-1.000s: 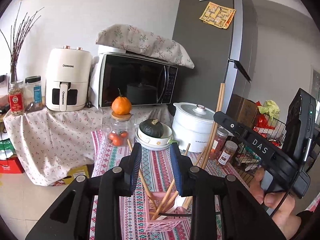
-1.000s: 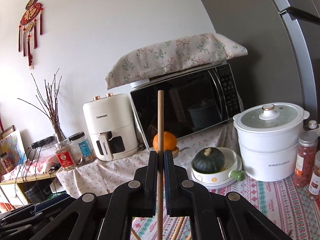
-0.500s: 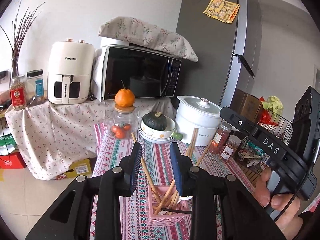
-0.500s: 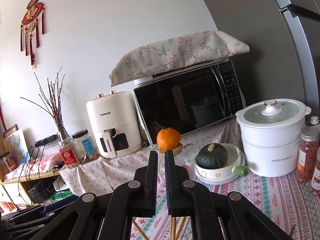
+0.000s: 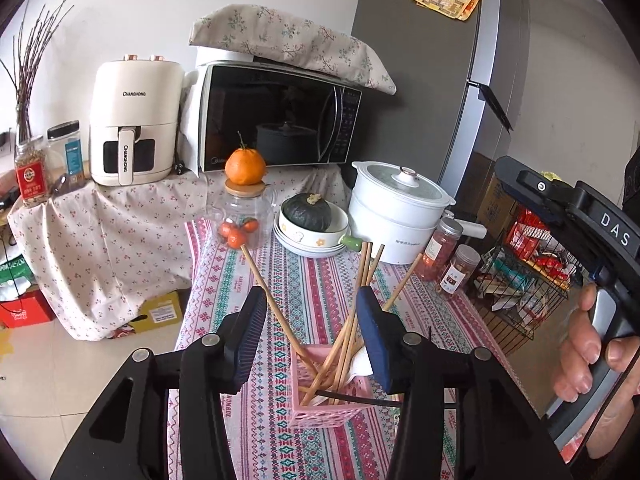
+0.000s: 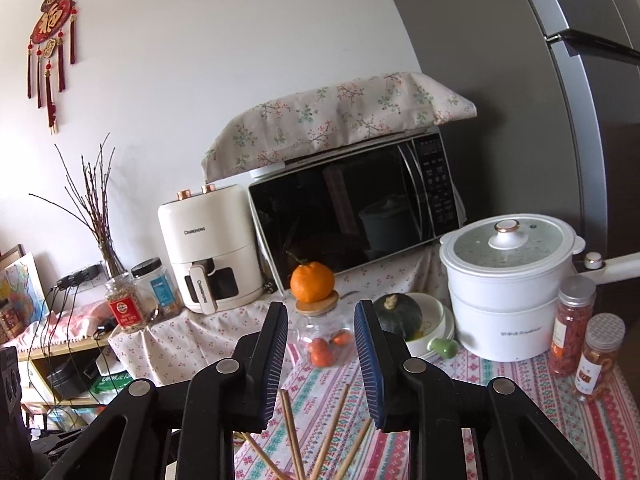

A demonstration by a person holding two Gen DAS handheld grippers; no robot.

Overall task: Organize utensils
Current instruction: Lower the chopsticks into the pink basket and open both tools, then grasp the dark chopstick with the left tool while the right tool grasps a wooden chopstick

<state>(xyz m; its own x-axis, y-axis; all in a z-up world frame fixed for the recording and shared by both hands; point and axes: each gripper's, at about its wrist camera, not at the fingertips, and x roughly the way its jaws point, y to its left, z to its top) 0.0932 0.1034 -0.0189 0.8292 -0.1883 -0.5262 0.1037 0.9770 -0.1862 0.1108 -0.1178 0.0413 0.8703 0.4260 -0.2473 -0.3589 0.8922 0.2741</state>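
Several wooden chopsticks (image 5: 352,312) stand fanned out in a pink slotted holder (image 5: 326,404) on the patterned tablecloth. My left gripper (image 5: 312,304) is open and empty, its jaws either side of the chopsticks and just above the holder. My right gripper (image 6: 320,316) is open and empty above the chopstick tips (image 6: 290,428). In the left wrist view the right gripper's body (image 5: 592,220) and the hand holding it are at the right edge.
Behind the holder stand a glass jar (image 5: 242,216) topped by an orange, a bowl with a green squash (image 5: 310,220), a white pot (image 5: 396,216) and two spice jars (image 5: 452,260). A microwave (image 5: 276,116) and air fryer (image 5: 134,120) stand further back. A wire basket (image 5: 524,280) is at the right.
My right gripper let go of the chopstick it held upright and opened wide; the chopstick now stands in the holder. My left gripper opened wider and the view drew back slightly.
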